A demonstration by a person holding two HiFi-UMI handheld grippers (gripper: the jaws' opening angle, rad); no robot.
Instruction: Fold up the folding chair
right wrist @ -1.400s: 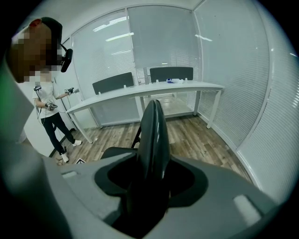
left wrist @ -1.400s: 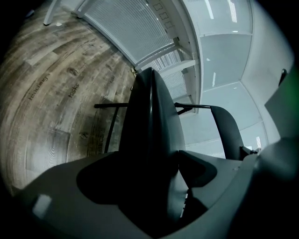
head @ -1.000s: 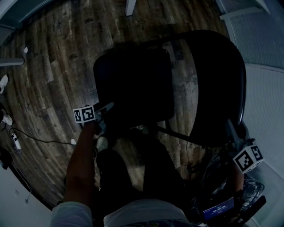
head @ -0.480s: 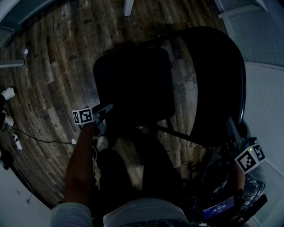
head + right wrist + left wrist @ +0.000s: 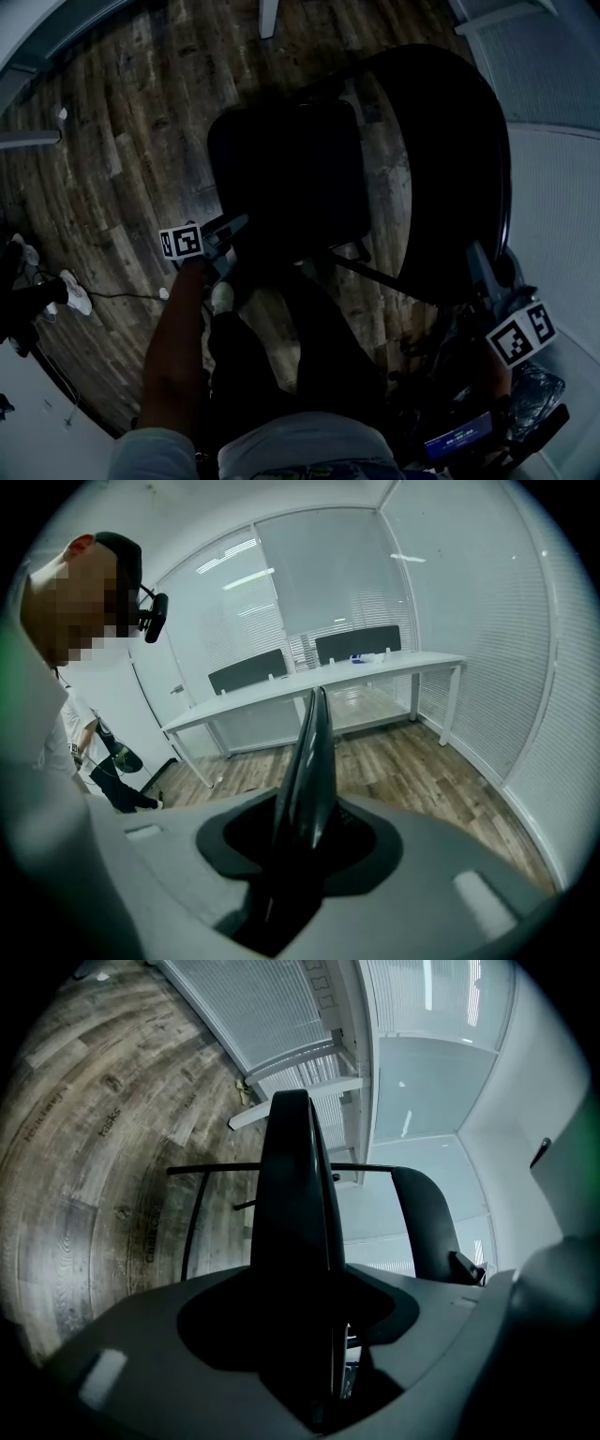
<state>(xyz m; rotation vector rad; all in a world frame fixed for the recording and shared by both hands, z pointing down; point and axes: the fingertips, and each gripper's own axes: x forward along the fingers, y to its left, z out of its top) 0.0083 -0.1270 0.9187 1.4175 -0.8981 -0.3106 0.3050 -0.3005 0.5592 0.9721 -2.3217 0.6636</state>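
A black folding chair (image 5: 441, 112) sits over a wood floor (image 5: 122, 141) — the left gripper (image 5: 231, 229), its jaws just closing, has them part-way shut and clamped on the near corner of the seat (image 5: 291, 178), which runs straight ahead from between them. The right gripper (image 5: 480, 264), jaws likewise just closing, pinches the edge of the backrest (image 5: 459, 216), which rises thin and dark from between them — a long white table (image 5: 309, 682) stands well beyond.

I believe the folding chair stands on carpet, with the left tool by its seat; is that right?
Not quite: the floor is wooden planks, not carpet, as the head view shows. The folding chair stands there, left tool by its seat.
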